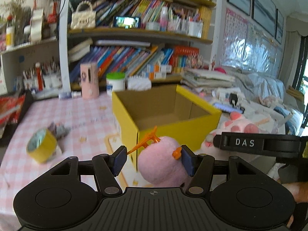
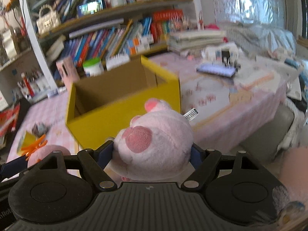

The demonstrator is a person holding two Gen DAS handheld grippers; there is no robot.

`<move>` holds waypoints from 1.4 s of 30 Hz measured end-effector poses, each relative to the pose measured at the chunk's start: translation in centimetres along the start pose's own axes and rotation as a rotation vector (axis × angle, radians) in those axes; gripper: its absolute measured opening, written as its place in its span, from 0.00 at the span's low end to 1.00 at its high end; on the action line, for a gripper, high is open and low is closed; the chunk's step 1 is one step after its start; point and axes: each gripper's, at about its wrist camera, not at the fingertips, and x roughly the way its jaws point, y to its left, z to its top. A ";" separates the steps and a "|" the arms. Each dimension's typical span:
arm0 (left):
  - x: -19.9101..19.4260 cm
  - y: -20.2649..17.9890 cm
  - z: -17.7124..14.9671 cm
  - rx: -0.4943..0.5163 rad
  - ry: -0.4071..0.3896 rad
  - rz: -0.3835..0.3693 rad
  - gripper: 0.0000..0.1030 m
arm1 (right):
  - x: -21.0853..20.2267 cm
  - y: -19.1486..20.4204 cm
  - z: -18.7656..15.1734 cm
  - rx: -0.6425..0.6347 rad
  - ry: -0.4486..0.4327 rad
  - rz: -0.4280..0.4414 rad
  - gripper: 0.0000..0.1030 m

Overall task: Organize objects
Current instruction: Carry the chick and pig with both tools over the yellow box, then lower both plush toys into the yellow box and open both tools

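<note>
An open yellow cardboard box (image 1: 173,132) stands on the pink checked tablecloth, and nothing shows inside it. My left gripper (image 1: 154,159) is shut on a round pink fluffy toy (image 1: 161,165) with orange plastic legs, held just in front of the box's near corner. My right gripper (image 2: 152,154) is shut on a pink plush paw (image 2: 154,144) with darker pink pads, level with the box (image 2: 123,113) and at its right front. The right gripper's black body (image 1: 250,142) shows at the right of the left wrist view. The fluffy toy (image 2: 48,152) appears at lower left in the right wrist view.
A yellow tape roll (image 1: 41,146) and a small grey object (image 1: 59,130) lie left of the box. A pink cylinder (image 1: 89,80) and a green-lidded jar (image 1: 115,81) stand behind it, before crowded bookshelves (image 1: 134,57). A phone (image 2: 216,70) and a stack of papers (image 2: 196,38) occupy the table's right side.
</note>
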 end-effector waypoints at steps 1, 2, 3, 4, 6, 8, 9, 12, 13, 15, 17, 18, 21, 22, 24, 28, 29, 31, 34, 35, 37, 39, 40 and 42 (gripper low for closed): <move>0.2 -0.1 0.5 0.003 -0.013 0.003 0.58 | 0.0 0.0 0.7 -0.007 -0.018 0.004 0.76; 0.5 -0.3 0.9 0.005 -0.026 0.007 0.58 | 0.1 -0.1 1.4 -0.015 -0.036 0.009 0.76; 0.7 -0.4 1.4 0.007 -0.038 0.010 0.58 | 0.2 -0.1 2.1 -0.024 -0.054 0.015 0.76; 1.0 -0.6 1.8 0.010 -0.048 0.015 0.58 | 0.4 -0.1 2.8 -0.035 -0.070 0.021 0.76; 1.7 -0.9 2.7 0.013 -0.067 0.025 0.58 | 0.9 0.0 4.2 -0.056 -0.100 0.035 0.76; 2.6 -1.2 3.5 0.015 -0.081 0.037 0.58 | 1.6 0.1 5.5 -0.078 -0.123 0.052 0.76; 3.1 -1.4 3.9 0.014 -0.086 0.043 0.58 | 2.0 0.1 6.1 -0.089 -0.131 0.062 0.76; 4.8 -1.8 4.8 0.012 -0.096 0.064 0.58 | 3.7 0.2 8.0 -0.116 -0.142 0.092 0.76; 5.5 -1.9 5.2 0.009 -0.096 0.072 0.58 | 4.3 0.2 8.5 -0.125 -0.143 0.101 0.76; 6.7 -2.2 5.6 0.003 -0.092 0.086 0.58 | 5.6 0.1 9.6 -0.141 -0.141 0.118 0.76; 8.0 -2.4 5.9 0.007 -0.075 0.101 0.58 | 6.9 0.0 10.5 -0.157 -0.133 0.132 0.76; 8.7 -2.4 6.1 0.009 -0.065 0.108 0.58 | 7.7 0.0 10.9 -0.164 -0.126 0.139 0.76; 10.6 -2.7 6.2 0.005 -0.037 0.128 0.58 | 9.7 -0.1 12.0 -0.190 -0.104 0.162 0.76; 11.2 -2.8 6.2 0.004 -0.028 0.134 0.58 | 10.4 -0.1 12.3 -0.204 -0.095 0.171 0.76; 12.4 -2.9 6.4 -0.004 -0.003 0.144 0.58 | 11.7 0.0 12.8 -0.225 -0.075 0.187 0.76; 14.6 -3.0 6.6 0.004 0.044 0.168 0.58 | 14.5 0.4 13.5 -0.260 -0.017 0.221 0.76; 15.1 -3.0 6.6 0.010 0.054 0.172 0.58 | 15.2 0.6 13.6 -0.272 0.002 0.230 0.76; 16.1 -3.1 6.7 0.020 0.079 0.182 0.58 | 16.6 0.9 13.8 -0.290 0.042 0.248 0.76; 17.4 -3.1 6.7 0.027 0.114 0.191 0.58 | 18.9 1.6 14.1 -0.326 0.114 0.274 0.77; 17.7 -3.1 6.7 0.030 0.122 0.192 0.58 | 19.4 1.8 14.2 -0.336 0.132 0.280 0.77; 18.4 -3.1 6.6 0.040 0.142 0.198 0.58 | 20.6 2.2 14.1 -0.370 0.167 0.300 0.77; 19.1 -3.1 6.6 0.048 0.161 0.204 0.58 | 21.8 2.8 14.0 -0.405 0.198 0.312 0.77; 19.3 -3.1 6.5 0.050 0.171 0.206 0.58 | 22.3 3.0 14.0 -0.423 0.215 0.317 0.77; 19.9 -2.8 6.5 0.039 0.192 0.205 0.58 | 23.5 3.4 14.1 -0.446 0.248 0.323 0.77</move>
